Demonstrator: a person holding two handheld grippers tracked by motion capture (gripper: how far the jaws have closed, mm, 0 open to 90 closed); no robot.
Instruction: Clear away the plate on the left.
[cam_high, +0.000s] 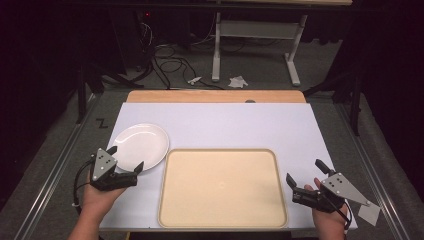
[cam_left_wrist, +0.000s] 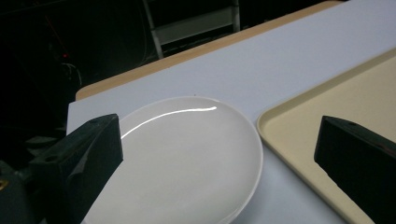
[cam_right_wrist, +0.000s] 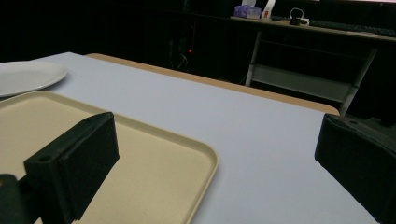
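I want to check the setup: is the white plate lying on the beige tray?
No, the white plate lies on the table sheet beside the beige tray, left of its far corner.

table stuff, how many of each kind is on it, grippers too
plate: 1
tray: 1
grippers: 2, left gripper and right gripper, both open and empty
total: 4

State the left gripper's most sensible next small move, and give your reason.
Probably ease the left gripper forward to close on the near rim of the white plate: its jaws stand open at that rim, and the empty tray lies right beside it.
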